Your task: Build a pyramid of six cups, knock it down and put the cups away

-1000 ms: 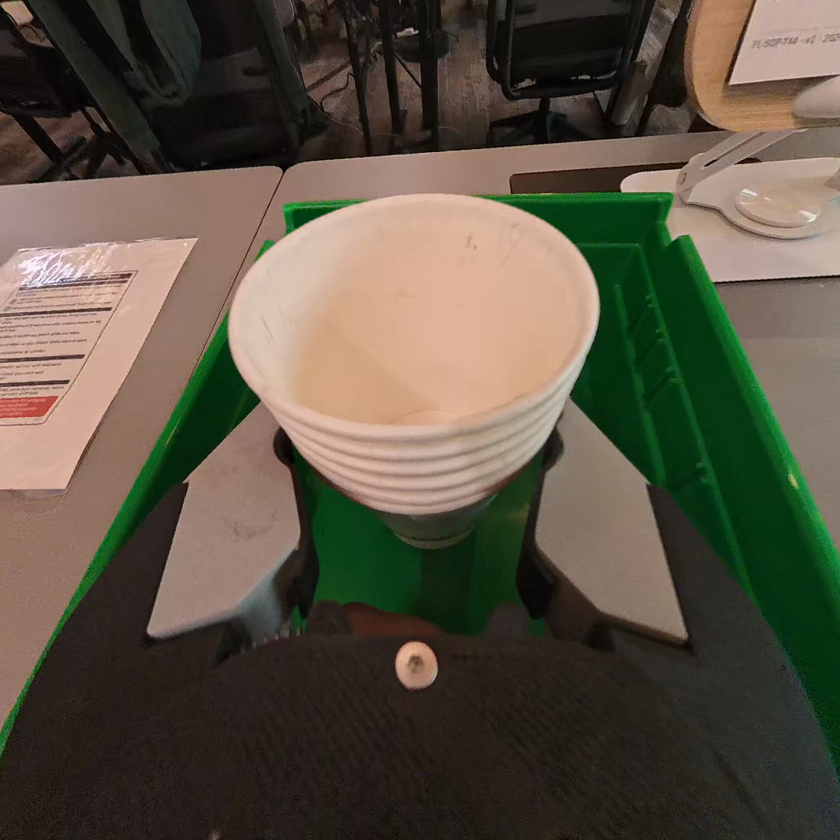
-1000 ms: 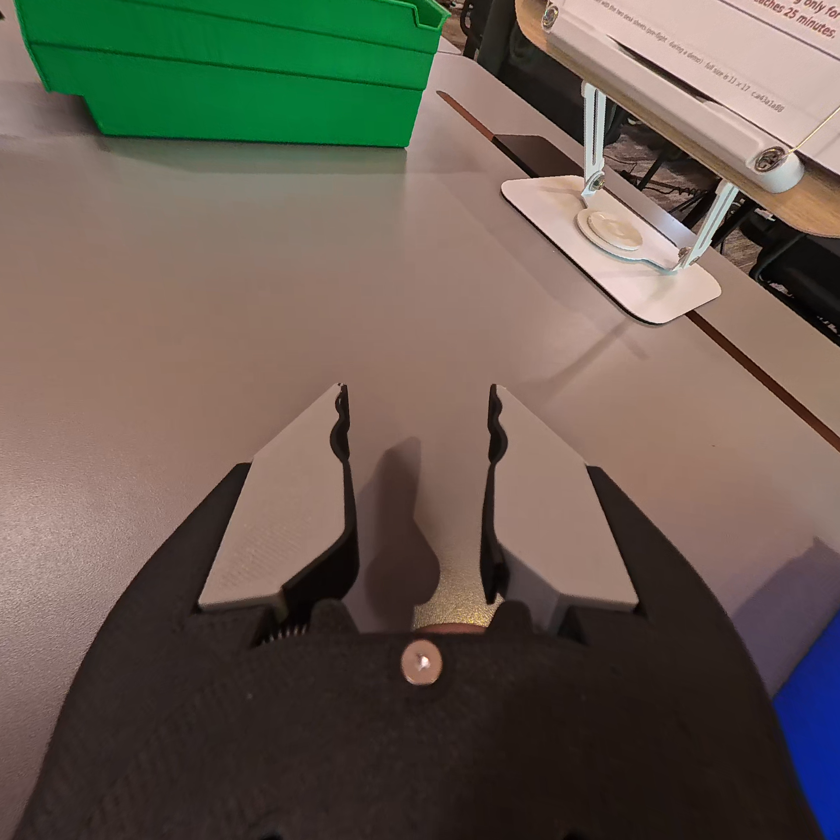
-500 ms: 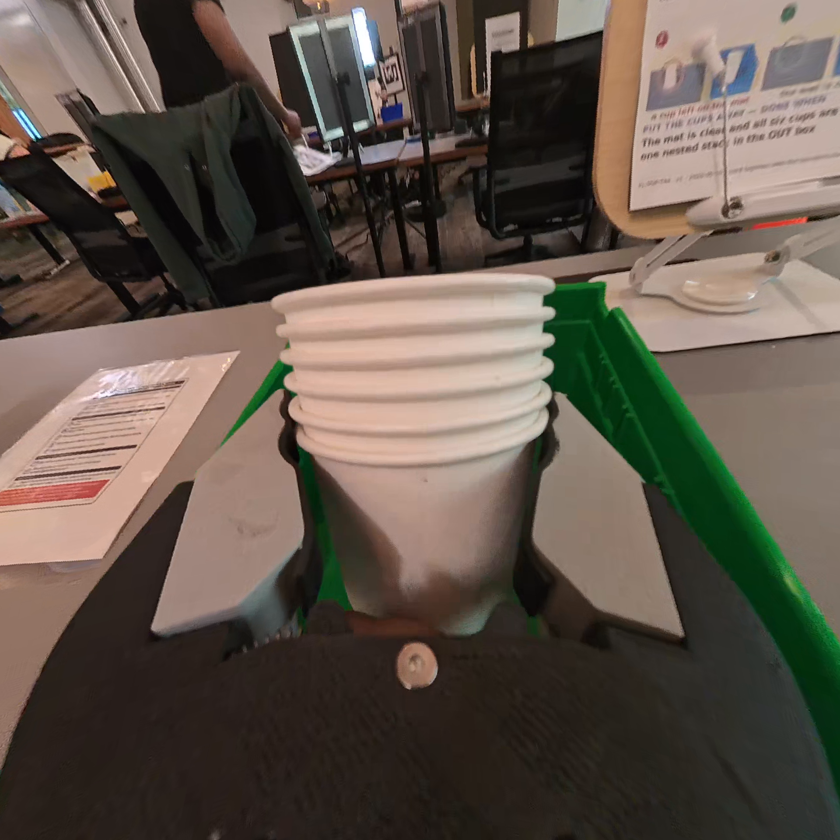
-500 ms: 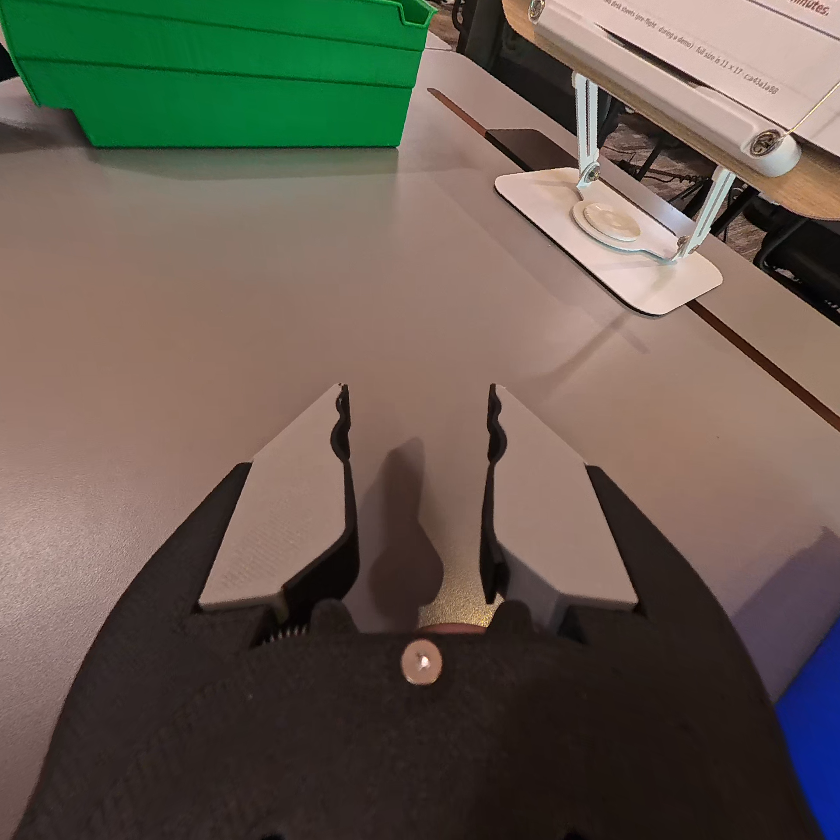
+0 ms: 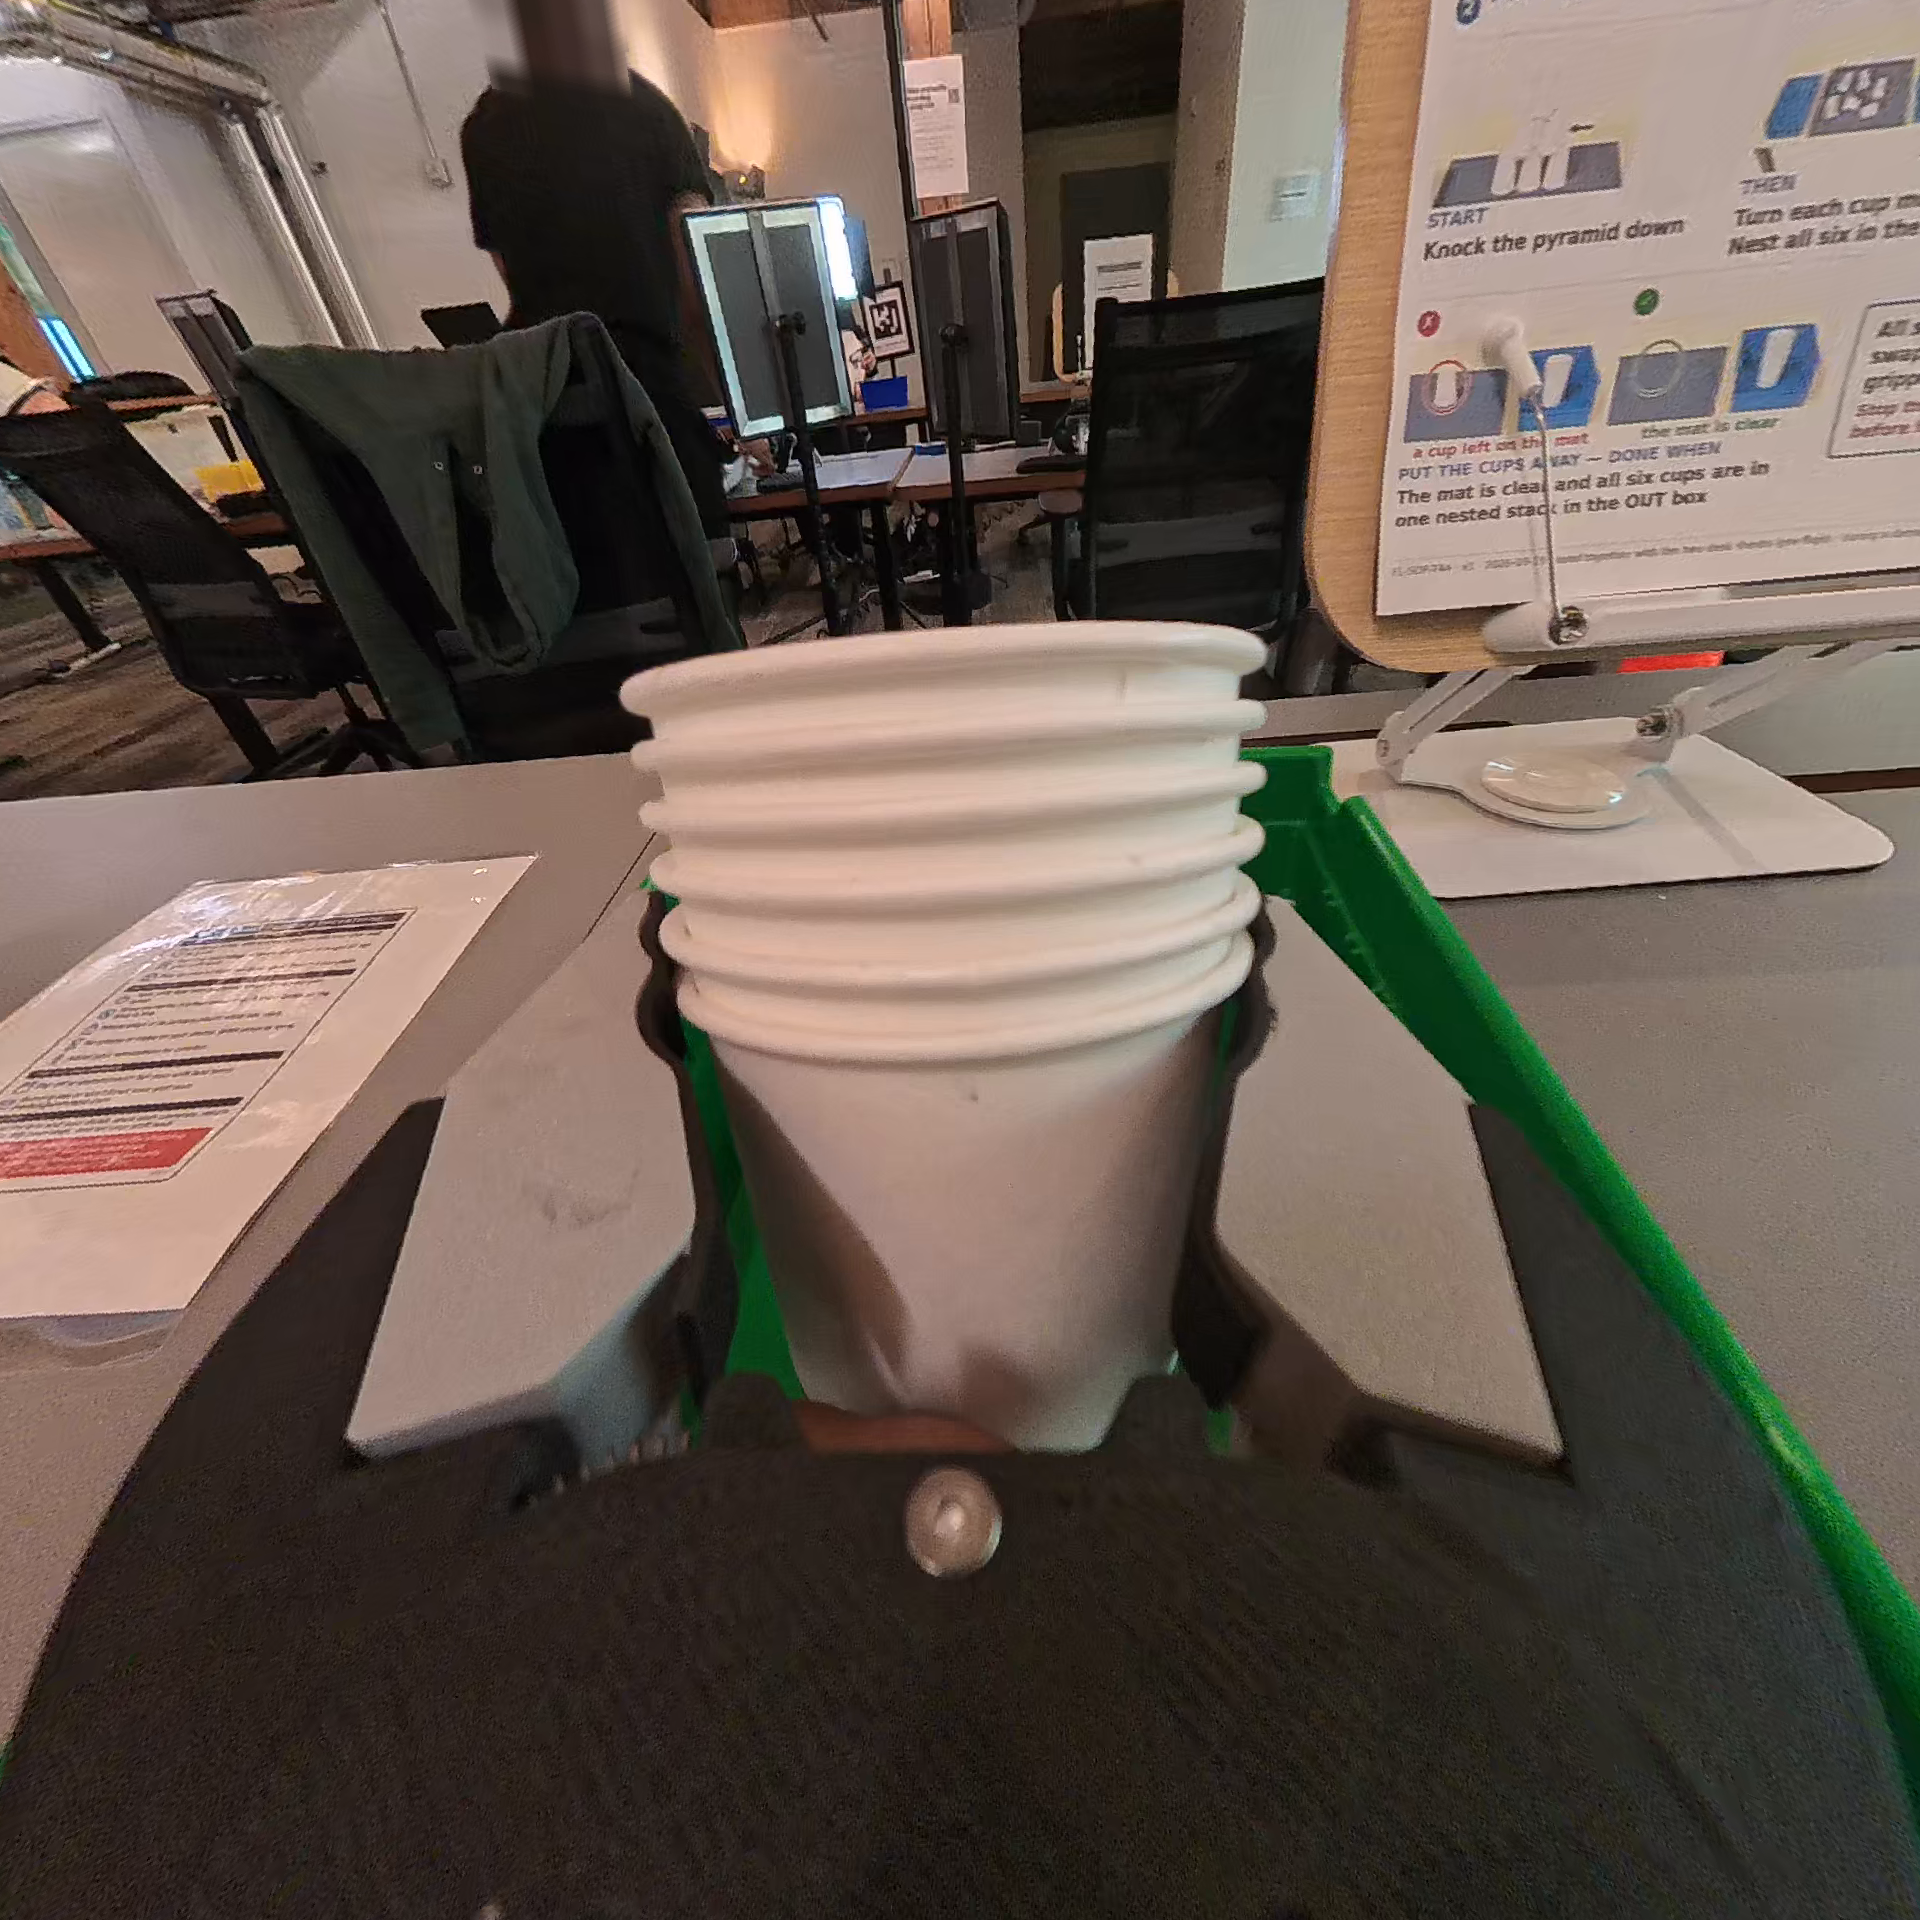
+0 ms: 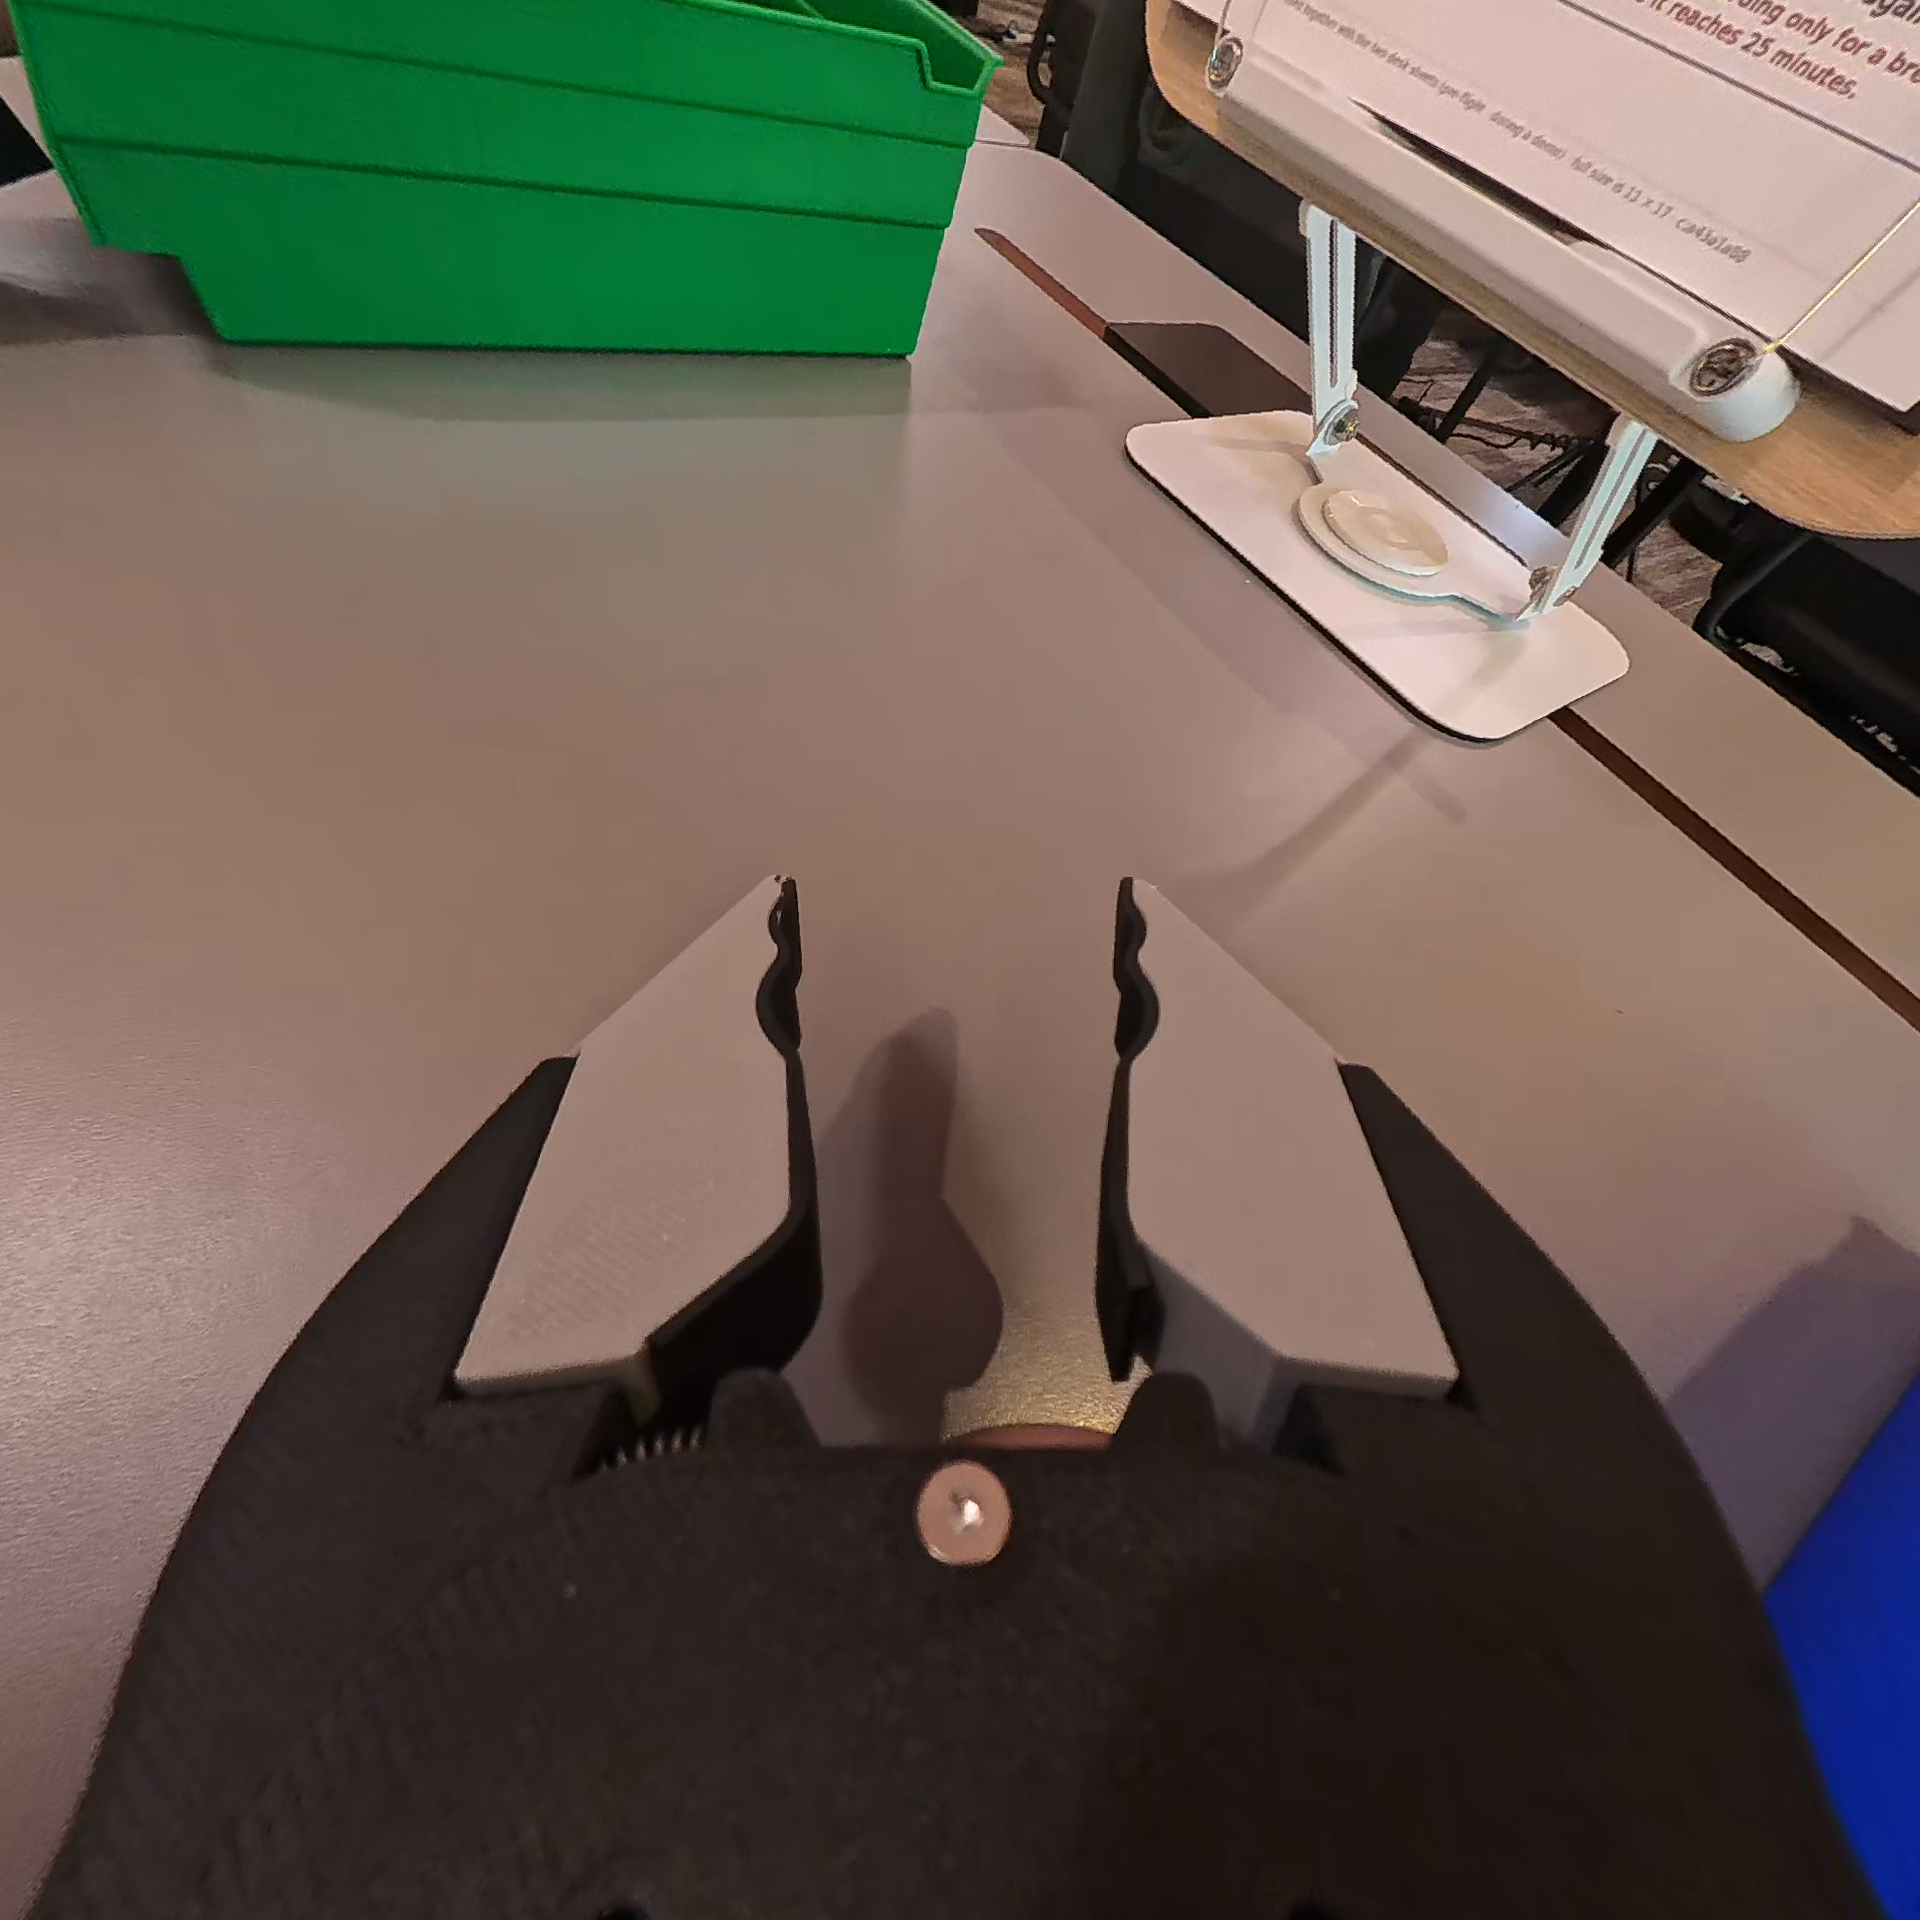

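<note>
Over the green bin (image 5: 1455,997), the left gripper (image 5: 951,1049) pointed level, clamped on an upright nested cup stack (image 5: 951,935); the right gripper (image 6: 956,904) hovered, tilted tableward, parted and empty.

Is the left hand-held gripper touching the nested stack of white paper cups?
Touching. The left wrist view shows the left hand-held gripper with both fingers pressed against the nested stack of white paper cups.
</note>
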The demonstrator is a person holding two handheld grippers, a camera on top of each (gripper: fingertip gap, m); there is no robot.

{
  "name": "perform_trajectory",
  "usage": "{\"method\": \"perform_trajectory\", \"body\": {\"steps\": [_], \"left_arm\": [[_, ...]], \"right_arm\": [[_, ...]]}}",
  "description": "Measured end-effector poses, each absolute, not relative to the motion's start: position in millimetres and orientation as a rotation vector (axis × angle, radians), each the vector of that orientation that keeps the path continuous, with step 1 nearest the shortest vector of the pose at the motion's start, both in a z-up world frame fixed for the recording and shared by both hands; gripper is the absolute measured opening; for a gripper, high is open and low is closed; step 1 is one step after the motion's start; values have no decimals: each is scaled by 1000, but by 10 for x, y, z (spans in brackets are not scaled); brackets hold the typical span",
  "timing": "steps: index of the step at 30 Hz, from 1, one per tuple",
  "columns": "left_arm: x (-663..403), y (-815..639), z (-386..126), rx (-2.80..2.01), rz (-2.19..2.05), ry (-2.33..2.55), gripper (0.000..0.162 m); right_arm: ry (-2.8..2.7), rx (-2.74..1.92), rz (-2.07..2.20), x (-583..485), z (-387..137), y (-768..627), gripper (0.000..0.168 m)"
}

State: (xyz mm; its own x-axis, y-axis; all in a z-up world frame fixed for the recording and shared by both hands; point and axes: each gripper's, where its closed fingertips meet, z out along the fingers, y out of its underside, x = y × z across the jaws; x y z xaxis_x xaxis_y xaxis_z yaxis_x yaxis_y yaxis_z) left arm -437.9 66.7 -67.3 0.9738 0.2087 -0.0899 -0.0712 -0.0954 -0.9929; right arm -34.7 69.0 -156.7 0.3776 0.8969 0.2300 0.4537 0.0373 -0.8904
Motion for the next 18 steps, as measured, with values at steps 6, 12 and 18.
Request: {"method": "perform_trajectory", "body": {"steps": [6, 12, 18], "left_arm": [[-4333, 610, -521, -1618, 190, -103, 107], [-4196, 468, -168, -1514, 77, -122, 106], [-3569, 407, 272, -1450, -45, 34, 106]], "right_arm": [[-1240, -1590, 538, -350, -1569, 685, 58], [-1227, -1595, 547, -344, -1559, 698, 58], [-1220, -1593, 550, -340, -1550, 701, 58]]}}
